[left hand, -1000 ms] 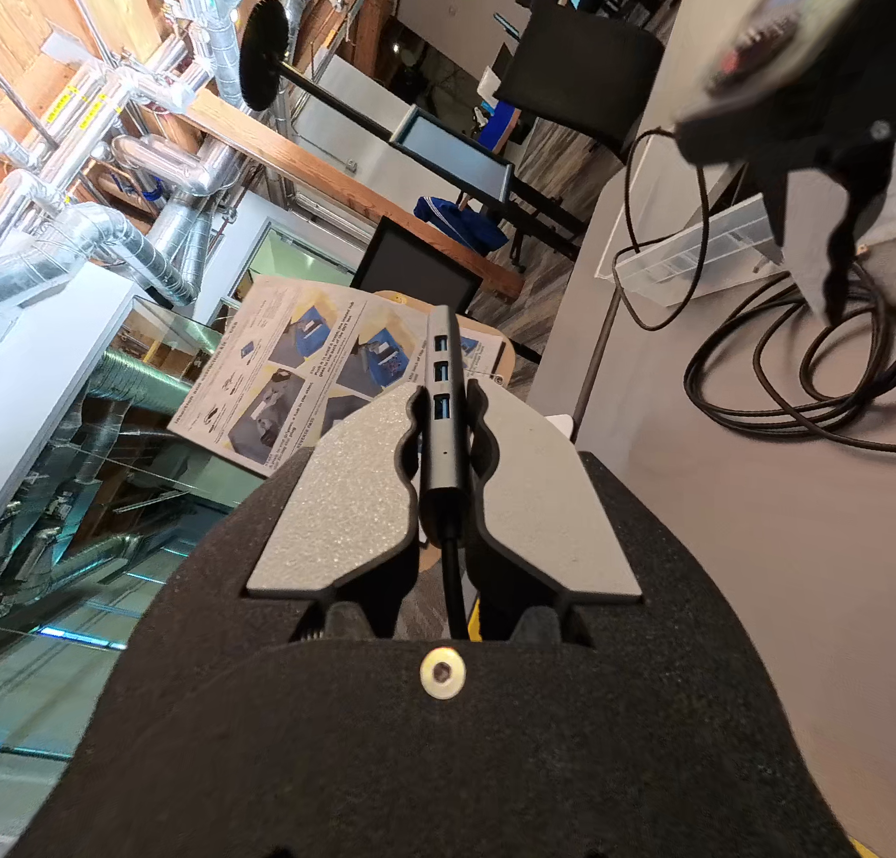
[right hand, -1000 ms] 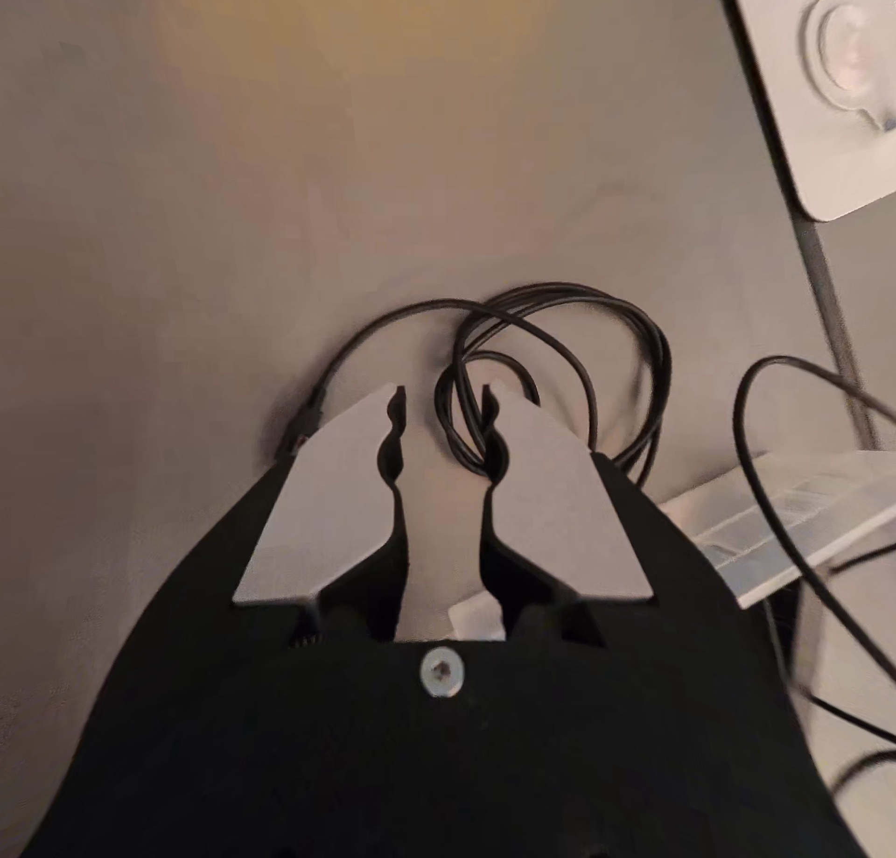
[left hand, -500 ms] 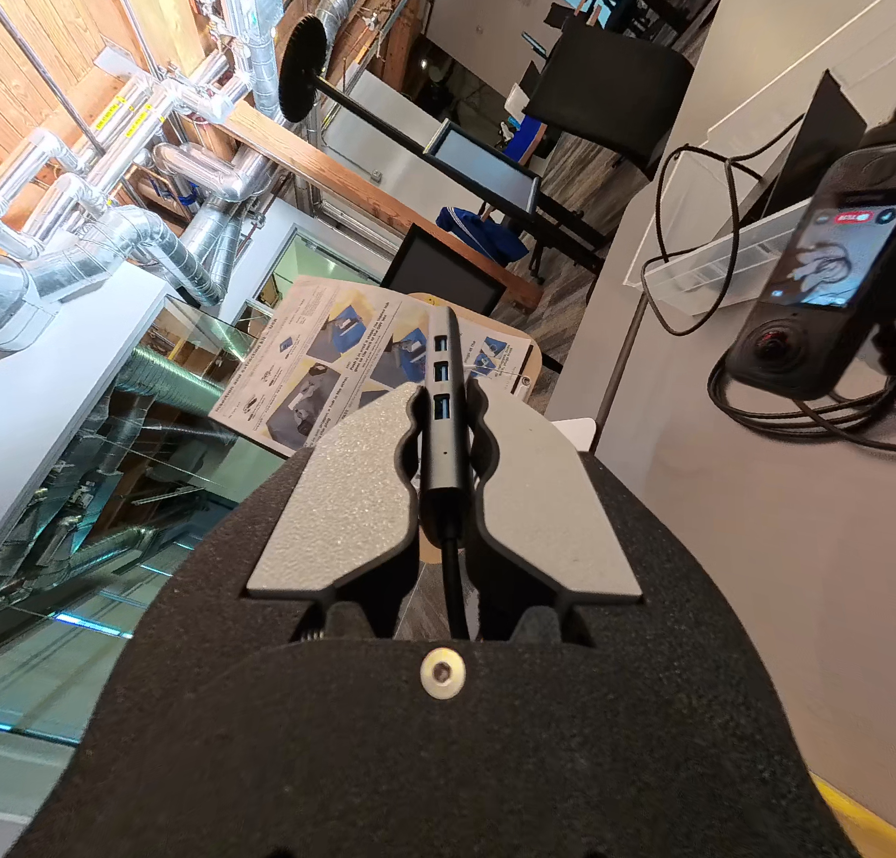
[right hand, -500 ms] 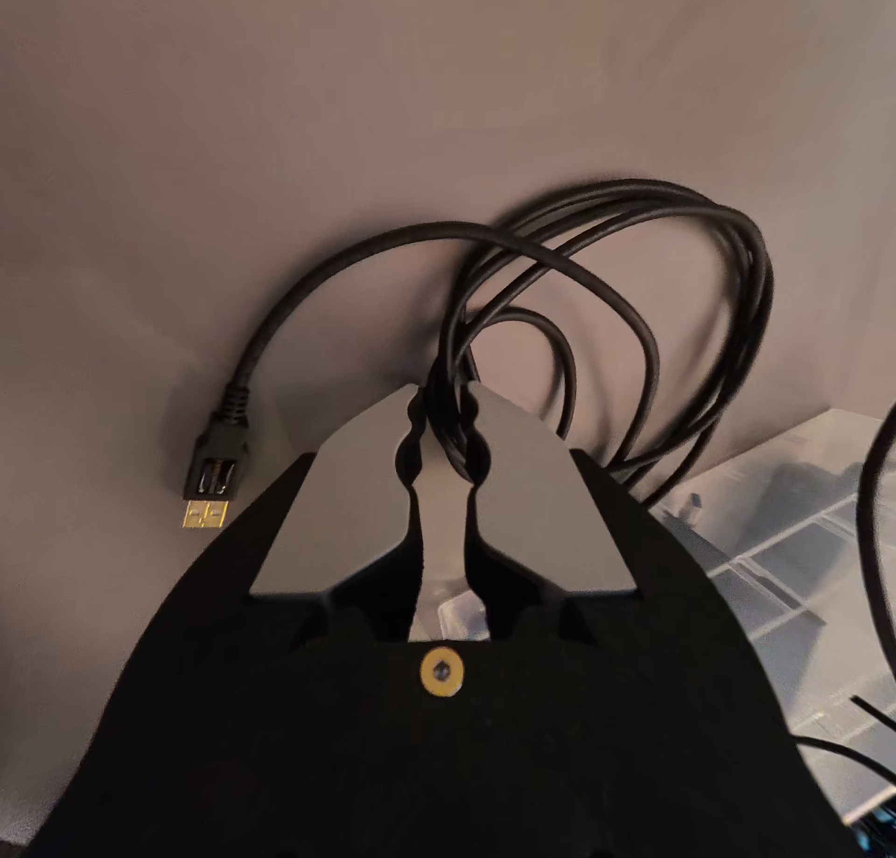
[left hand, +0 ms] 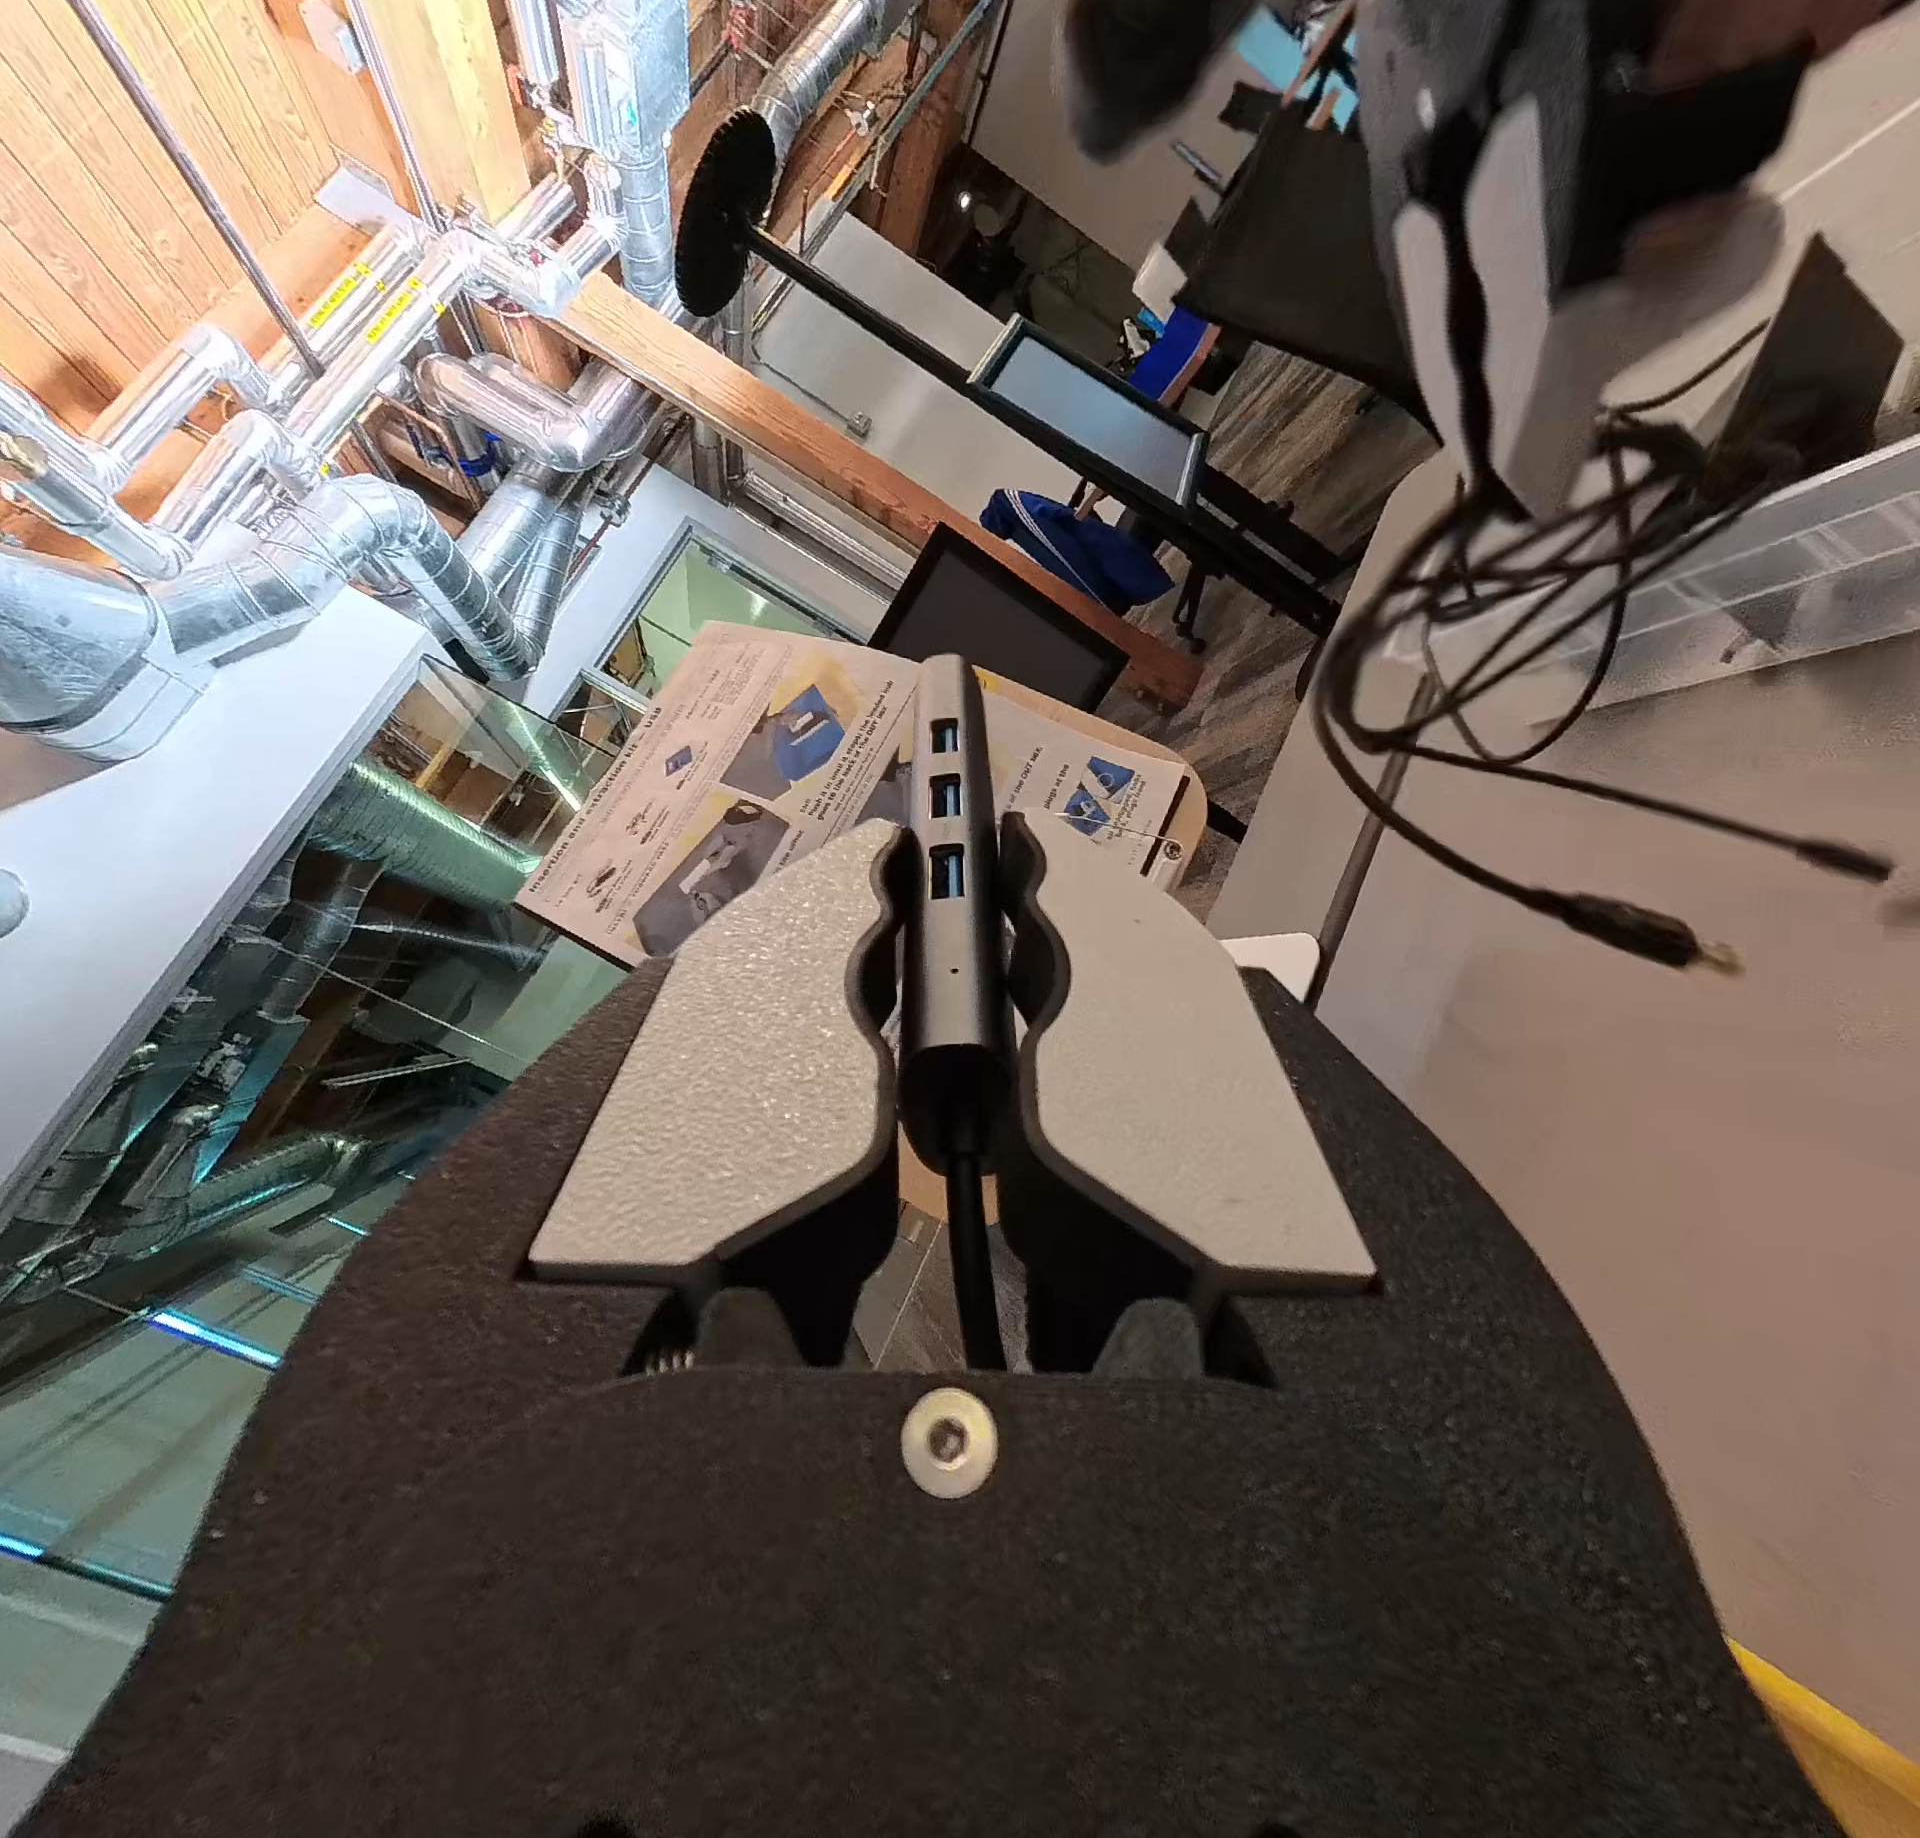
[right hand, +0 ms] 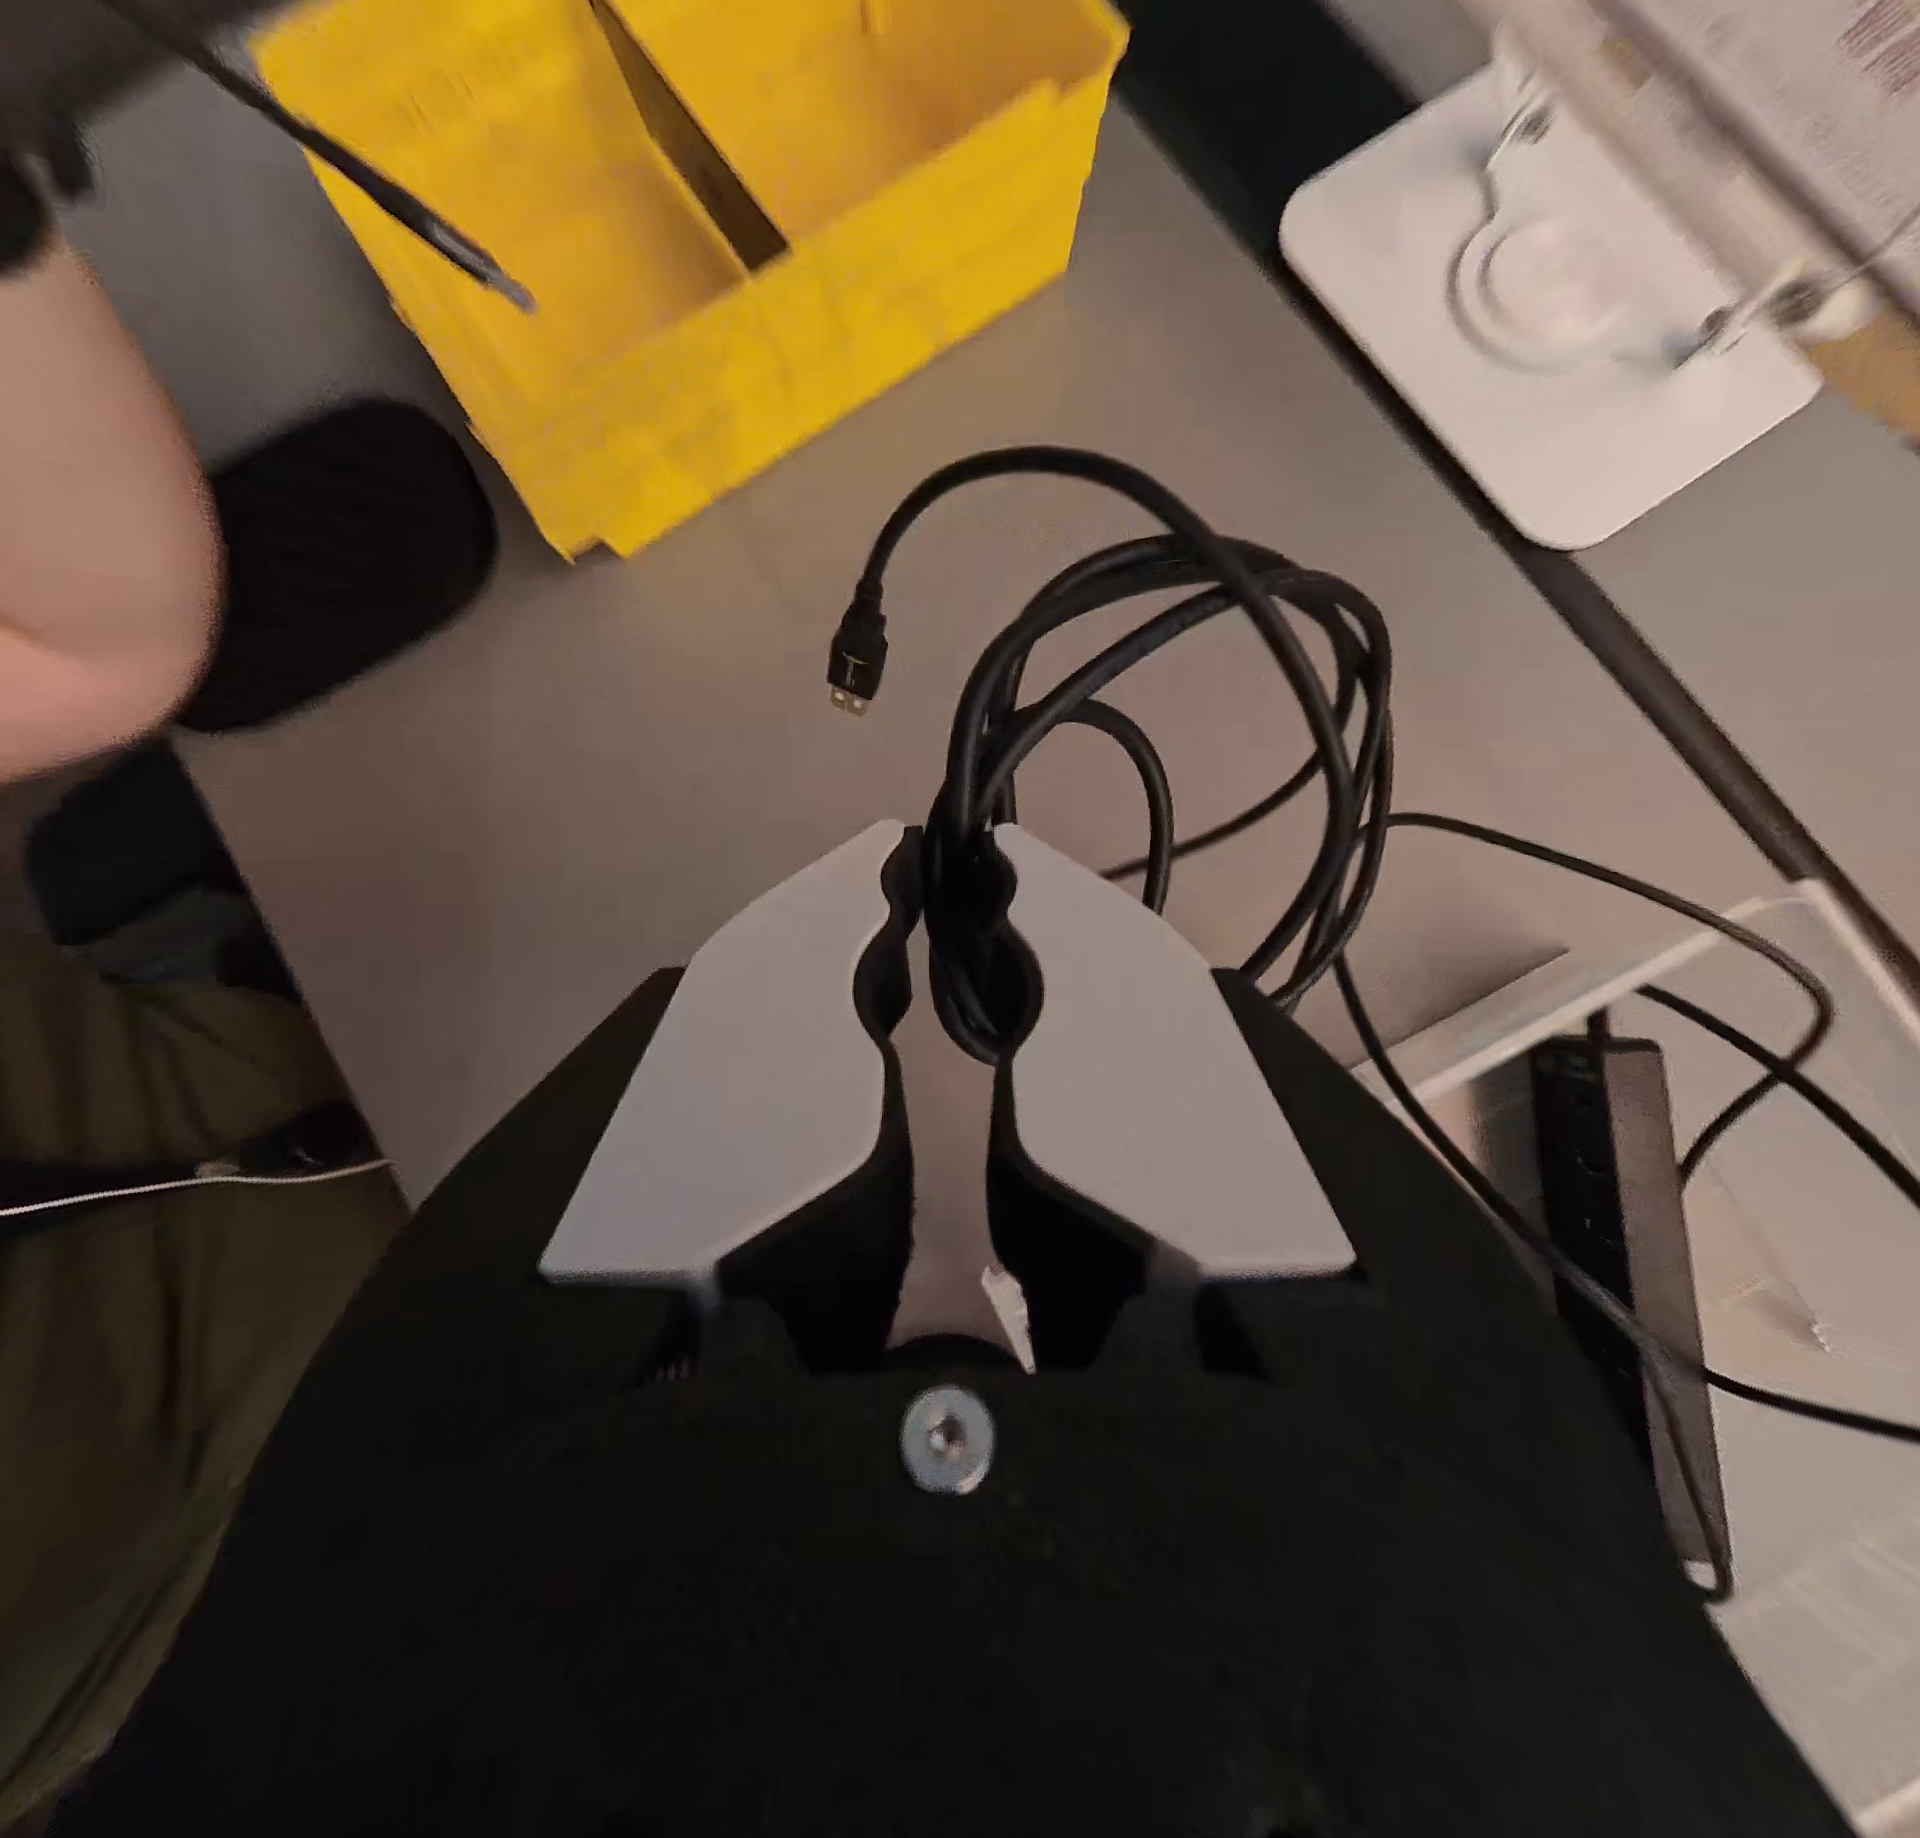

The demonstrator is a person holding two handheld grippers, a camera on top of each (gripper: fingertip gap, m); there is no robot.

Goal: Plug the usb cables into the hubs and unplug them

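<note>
Left claw [left hand: 951, 879] clamped on the dark hub [left hand: 954, 853], held up in the air, three ports bare. Right claw [right hand: 961, 858] pinched on a bunched coil of black usb cable [right hand: 1174, 666], lifted off the grey counter [right hand: 644, 832]; the plug [right hand: 854, 658] dangles free, far-left of the claw. Step looks like pre-insertion. Next probably needs a regrip at the plug, then lining it up with a port. Only the right view shows the yellow bin [right hand: 790, 334]; only the left view shows the hub ports.
</note>
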